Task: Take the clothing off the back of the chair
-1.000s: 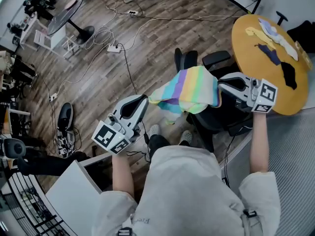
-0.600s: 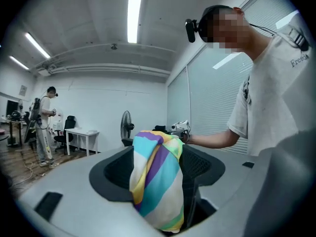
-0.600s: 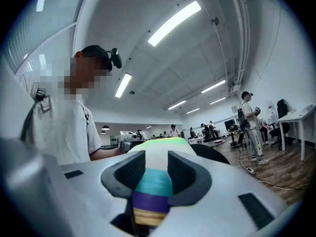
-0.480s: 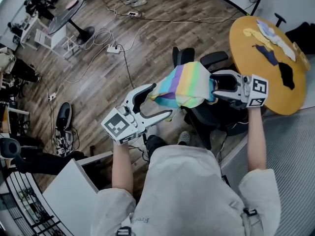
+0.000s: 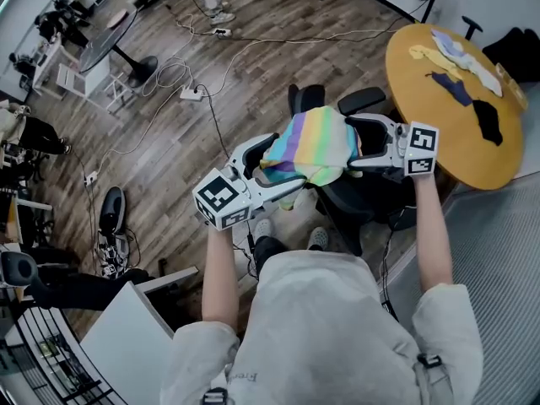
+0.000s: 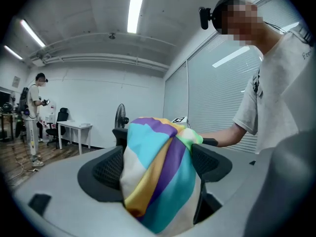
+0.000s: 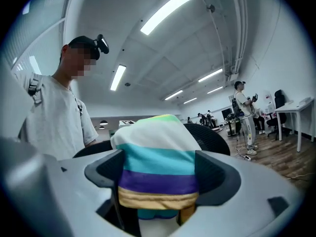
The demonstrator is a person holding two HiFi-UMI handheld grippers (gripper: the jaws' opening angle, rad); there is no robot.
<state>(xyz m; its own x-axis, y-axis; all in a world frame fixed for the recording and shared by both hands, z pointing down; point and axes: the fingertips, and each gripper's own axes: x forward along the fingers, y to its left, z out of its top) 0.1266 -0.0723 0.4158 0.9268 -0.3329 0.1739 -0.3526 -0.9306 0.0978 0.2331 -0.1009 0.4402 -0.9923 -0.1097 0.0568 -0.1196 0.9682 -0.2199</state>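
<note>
A rainbow-striped garment [image 5: 312,146] hangs bunched up between my two grippers, just over the black office chair [image 5: 359,197]. My left gripper [image 5: 283,171] reaches in from the left, its jaws opening wide around the cloth [image 6: 158,177]. The right gripper [image 5: 354,146] comes from the right, jaws also opening, and the striped cloth [image 7: 158,167] fills the gap between them. Neither pair of pads visibly squeezes the fabric. Whether the cloth rests on the chair back is hidden under the bunch.
A round wooden table [image 5: 439,108] with several small clothes on it stands close on the right. Cables [image 5: 202,83] run across the wood floor at the far side. A white cabinet [image 5: 126,327] is at lower left. People stand far off [image 6: 34,117].
Both grippers drew closer together over the chair, and their jaws went from shut on the cloth to wide apart. The spread garment has gathered into a tighter bunch.
</note>
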